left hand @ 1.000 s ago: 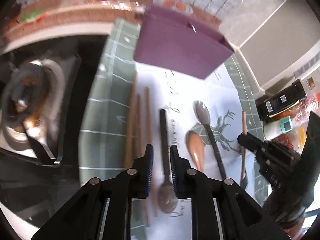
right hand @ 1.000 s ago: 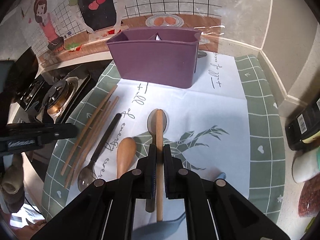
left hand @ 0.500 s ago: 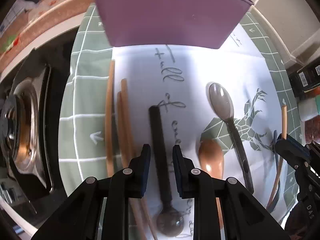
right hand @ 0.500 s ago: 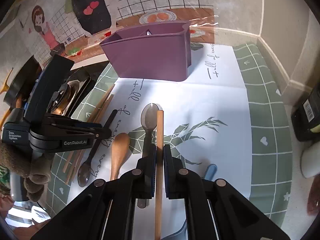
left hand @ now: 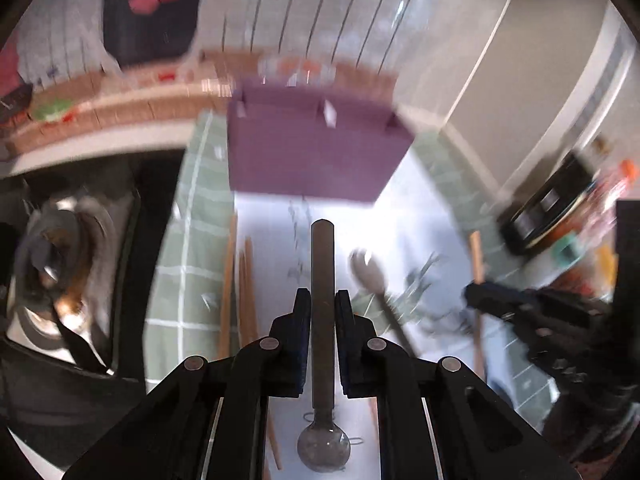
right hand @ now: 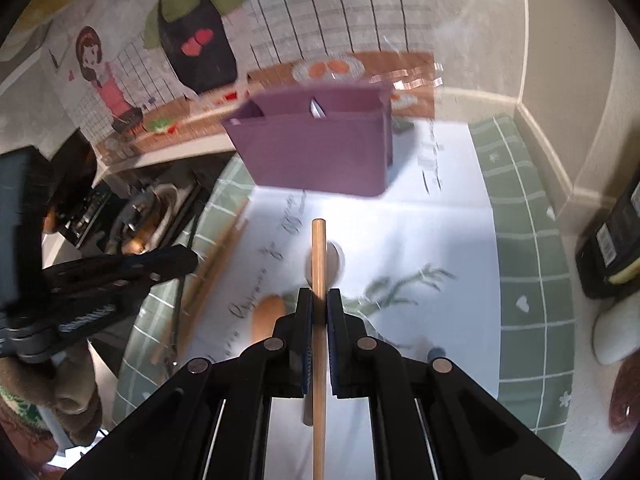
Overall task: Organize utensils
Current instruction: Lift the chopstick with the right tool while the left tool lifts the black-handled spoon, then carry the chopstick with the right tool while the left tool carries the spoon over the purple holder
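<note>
Purple box (right hand: pixel 316 152), open-topped and split into compartments: rigid, stable, the landmark at the back of the white mat (right hand: pixel 420 232); no handling needed, only aiming into it.

In front of the box, left gripper (left hand: pixel 322 308) closing on the dark spoon (left hand: pixel 322 280), pads against the handle near its middle, handle tip pointing toward the box, bowl trailing back under the gripper. Probably metal: stiff, smooth, likely slippery, bowl end the heavier, so a hold nearer the bowl would resist tipping better.

Also in front of the box, right gripper (right hand: pixel 319 306) clamped tight on the wooden stick (right hand: pixel 319 256), tip toward the box. Light, stiff, thin, prone to pivoting between the pads; a mid-length hold seems right.

Loose on the mat in front of the box: more chopsticks (left hand: pixel 240 288) to the left, a wooden spoon (right hand: pixel 267 316), a grey spoon (left hand: pixel 370 272). All light and rigid, lying flat, so best pinched across the handle.
</note>
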`<state>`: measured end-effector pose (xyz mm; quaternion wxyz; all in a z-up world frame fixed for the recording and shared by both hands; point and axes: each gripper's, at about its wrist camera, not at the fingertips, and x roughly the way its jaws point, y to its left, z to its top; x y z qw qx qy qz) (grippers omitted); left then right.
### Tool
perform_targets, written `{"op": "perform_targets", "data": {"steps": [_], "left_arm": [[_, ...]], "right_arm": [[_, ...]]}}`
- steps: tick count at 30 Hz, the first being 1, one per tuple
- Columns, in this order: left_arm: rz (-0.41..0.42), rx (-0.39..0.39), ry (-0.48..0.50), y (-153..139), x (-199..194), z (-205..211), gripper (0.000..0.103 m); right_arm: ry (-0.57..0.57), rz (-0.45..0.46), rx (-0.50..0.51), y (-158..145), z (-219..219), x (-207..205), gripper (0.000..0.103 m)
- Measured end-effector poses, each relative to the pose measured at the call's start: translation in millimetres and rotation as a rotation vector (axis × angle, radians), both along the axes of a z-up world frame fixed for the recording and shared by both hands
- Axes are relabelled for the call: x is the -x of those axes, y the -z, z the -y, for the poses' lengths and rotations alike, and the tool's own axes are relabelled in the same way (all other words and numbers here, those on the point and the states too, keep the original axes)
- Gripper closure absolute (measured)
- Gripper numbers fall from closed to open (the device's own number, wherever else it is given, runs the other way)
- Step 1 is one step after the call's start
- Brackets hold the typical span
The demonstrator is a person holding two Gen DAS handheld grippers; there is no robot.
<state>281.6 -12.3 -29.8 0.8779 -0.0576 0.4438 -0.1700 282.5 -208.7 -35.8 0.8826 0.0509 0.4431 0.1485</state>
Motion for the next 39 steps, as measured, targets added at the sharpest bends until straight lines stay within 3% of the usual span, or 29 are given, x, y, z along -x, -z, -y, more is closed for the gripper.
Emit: {"op": "perform_targets", "data": {"steps": [5,10,13,15,21,25,28,36,39], "left_arm": [[0.122,0.095,-0.013,-50.2,2.3,-15.8,0.091],[0.284,0.154,0.019,-123.7,-7.9,-20.2,0.091],[0.439,0.152,0.018,-180.0,-19.2,-21.1,0.091],[0.498,0.138,0.02,-204.6,-33.5,-18.1,0.091],[0.635,0.129,-0.024,-255.9,-70.5,-9.0,0.091],[0.67,0.139,-0.046,-264.1,-91.7,-6.9,0.091],[0.681,0.147,-0.079,-257.0,-109.0,-7.4,0.091],[0.653,0.069,-0.074,-197.1,-163.5,17.5,0.091],[0.596,0.041,-0.057,-166.5,-187.6,24.4,0.091]], "right_arm": [[-0.018,0.091,0.007,-43.7,-13.7,6.6,0.097],[-0.036,0.259,0.036,-128.0,-22.4,0.6,0.097],[-0.027,0.389,0.062,-192.0,-24.5,-8.6,0.097],[-0.012,0.481,0.101,-233.4,-28.3,-15.7,0.097],[0.045,0.621,0.175,-305.0,-35.0,-37.1,0.097],[0.058,0.645,0.178,-311.8,-33.6,-50.8,0.097],[0.054,0.632,0.186,-297.9,-32.2,-62.9,0.097],[0.015,0.498,0.15,-240.2,-21.7,-109.6,0.097],[0.0,0.428,0.147,-211.2,-20.1,-129.2,0.097]]}}
